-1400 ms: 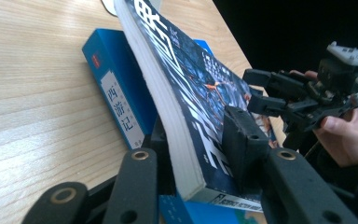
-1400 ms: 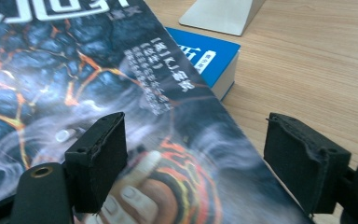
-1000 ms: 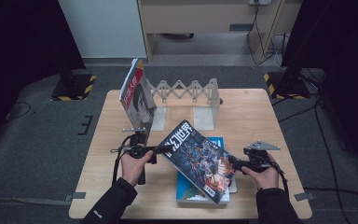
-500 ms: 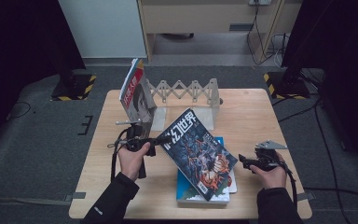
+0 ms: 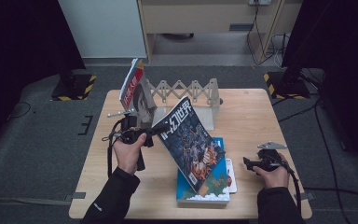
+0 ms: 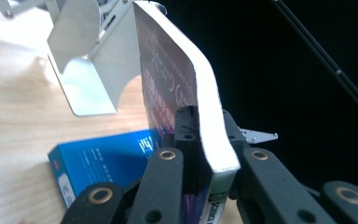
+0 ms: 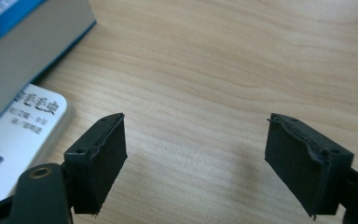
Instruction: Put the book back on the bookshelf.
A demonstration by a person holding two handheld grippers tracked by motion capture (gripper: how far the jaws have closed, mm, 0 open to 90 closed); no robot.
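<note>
A dark-covered magazine point(image 5: 191, 144) with white Chinese lettering hangs tilted above the table, its upper left edge clamped in my left gripper point(image 5: 156, 135). In the left gripper view both jaws press on the magazine point(image 6: 168, 79) near its spine, so my left gripper point(image 6: 207, 135) is shut on it. Its lower corner hangs over a blue book point(image 5: 205, 191) that lies flat, with a white book point(image 5: 230, 175) beside it. My right gripper point(image 5: 248, 163) hovers to the right of the books, apart from the magazine. The right gripper point(image 7: 196, 158) stands open over bare wood.
An accordion-style book rack point(image 5: 186, 91) stands at the back of the wooden table point(image 5: 251, 116); a red-and-white book point(image 5: 133, 86) leans at its left end. A metal bookend point(image 6: 93, 60) stands behind the blue book point(image 6: 102, 156). The white book point(image 7: 18, 130) lies left of my right gripper.
My left gripper has risen with the magazine, tilting it steeper off the stack. My right gripper has drawn away from the magazine's lower corner toward the right.
</note>
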